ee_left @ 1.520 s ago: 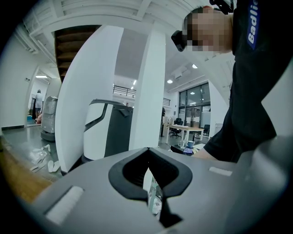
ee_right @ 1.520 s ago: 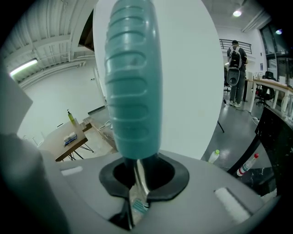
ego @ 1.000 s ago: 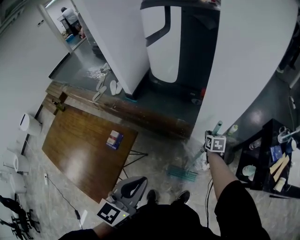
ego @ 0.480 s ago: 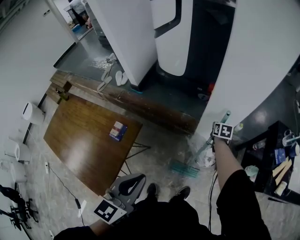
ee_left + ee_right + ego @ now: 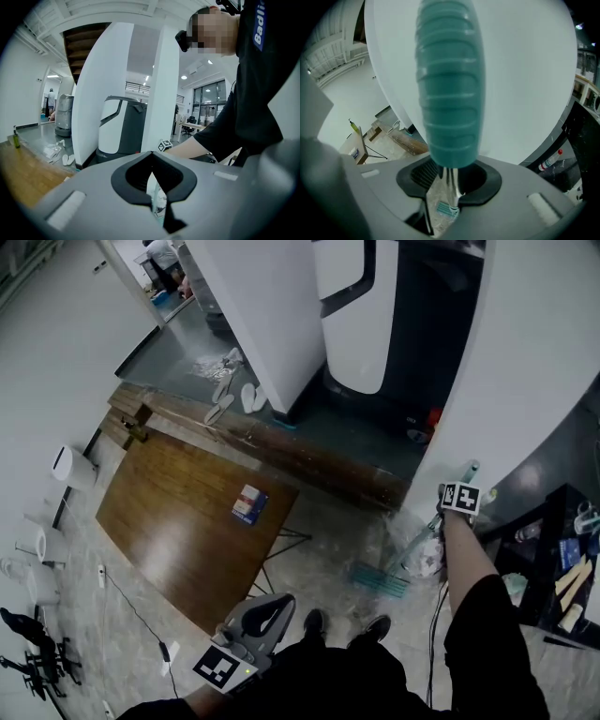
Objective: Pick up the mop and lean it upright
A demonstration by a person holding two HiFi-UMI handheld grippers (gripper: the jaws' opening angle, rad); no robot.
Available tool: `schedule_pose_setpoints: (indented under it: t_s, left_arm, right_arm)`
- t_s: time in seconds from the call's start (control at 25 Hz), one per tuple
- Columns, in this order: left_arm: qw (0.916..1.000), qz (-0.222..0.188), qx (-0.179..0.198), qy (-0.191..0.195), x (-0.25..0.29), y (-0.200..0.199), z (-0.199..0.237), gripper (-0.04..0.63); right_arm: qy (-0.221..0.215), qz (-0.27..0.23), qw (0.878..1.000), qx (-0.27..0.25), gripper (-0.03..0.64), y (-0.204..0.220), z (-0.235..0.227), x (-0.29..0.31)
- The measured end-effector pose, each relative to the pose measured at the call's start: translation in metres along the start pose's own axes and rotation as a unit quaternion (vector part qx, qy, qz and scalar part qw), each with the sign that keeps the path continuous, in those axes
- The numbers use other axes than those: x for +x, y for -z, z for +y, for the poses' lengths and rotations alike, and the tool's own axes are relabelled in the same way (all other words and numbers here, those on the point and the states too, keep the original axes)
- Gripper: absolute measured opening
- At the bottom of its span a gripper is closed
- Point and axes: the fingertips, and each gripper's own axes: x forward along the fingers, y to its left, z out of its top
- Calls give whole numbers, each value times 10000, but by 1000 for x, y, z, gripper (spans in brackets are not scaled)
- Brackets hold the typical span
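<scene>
From above, the right arm reaches straight out, with the right gripper (image 5: pixel 461 493) at the top of the mop (image 5: pixel 380 579). The mop leans on the round white wall (image 5: pixel 525 352), its flat teal head on the floor. The left gripper (image 5: pixel 272 607) is low by the body. In the left gripper view, its jaws are together and hold nothing. In the right gripper view, the jaws have just been opening, and the shiny metal pole (image 5: pixel 451 187) stands loose between them under the bumpy teal grip (image 5: pixel 447 93).

Black short-sleeved shirt (image 5: pixel 497 643) with white lettering (image 5: pixel 259 23), black shoes (image 5: pixel 315 622)
</scene>
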Motion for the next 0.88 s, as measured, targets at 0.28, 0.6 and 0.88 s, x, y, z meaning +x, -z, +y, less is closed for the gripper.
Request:
schedule_pose_setpoints:
  t_s: [0.28,0.6,0.88]
  left_arm:
    - [10000,7,-63,14,-18,7,9,18]
    - [9991,-266,-104,305,-36,5,15,18]
    - [9942,-652,-110,849,-49,-6,14,18]
  right_arm:
    - [29,80,10000,-4,216,4,-5,-5]
    - [252,178,9995,63,235,54,2,-39]
    - [279,185,9991,279,225,120,27,-94]
